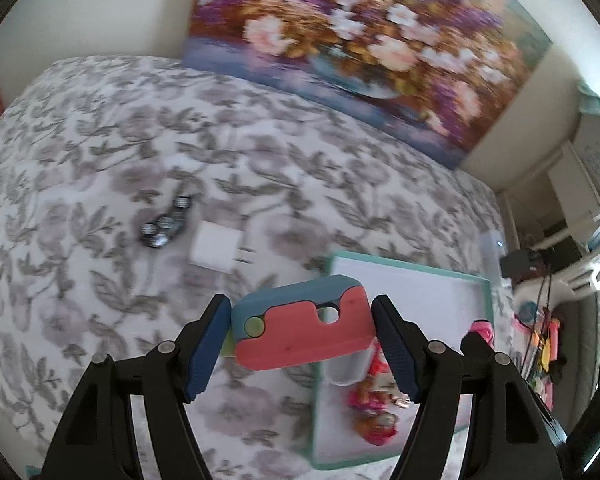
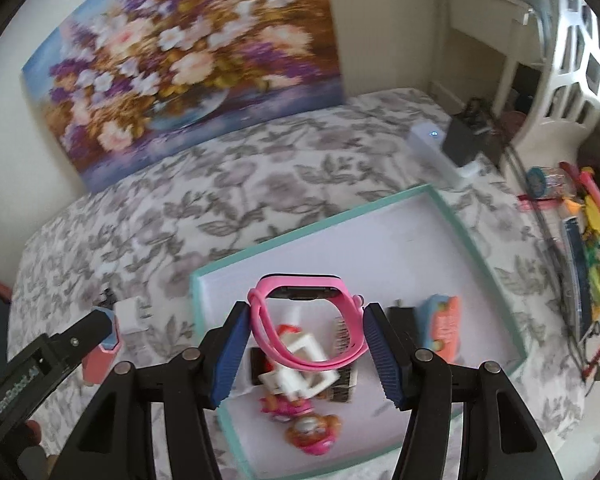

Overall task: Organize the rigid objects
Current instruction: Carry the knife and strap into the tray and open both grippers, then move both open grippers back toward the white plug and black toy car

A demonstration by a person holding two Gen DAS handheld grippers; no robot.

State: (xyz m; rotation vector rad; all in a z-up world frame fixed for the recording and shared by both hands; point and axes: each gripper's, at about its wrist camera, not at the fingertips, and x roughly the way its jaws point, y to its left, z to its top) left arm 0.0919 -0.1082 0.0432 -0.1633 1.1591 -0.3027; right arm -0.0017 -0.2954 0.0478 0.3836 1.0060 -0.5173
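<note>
My left gripper (image 1: 302, 334) is shut on a chunky coral and blue plastic toy (image 1: 304, 326), held above the flowered bedspread just left of the mint-rimmed white tray (image 1: 485, 312). My right gripper (image 2: 305, 344) is shut on a pink smartwatch (image 2: 306, 320), whose band loops between the blue pads, above the tray (image 2: 476, 240). In the tray lie a pink doll toy (image 2: 308, 428), a white frame-like piece (image 2: 300, 372), a dark comb-like item (image 2: 342, 364) and a coral and blue toy (image 2: 444, 330). A white charger (image 1: 216, 250) and a dark spinner toy (image 1: 166, 226) rest on the bedspread.
A large flower painting (image 2: 180, 64) leans on the wall behind the bed. A white box with a blue light (image 2: 440, 148) stands by the bed's far right corner. Colourful clutter (image 2: 584, 220) and a white chair (image 2: 572, 80) fill the floor at right.
</note>
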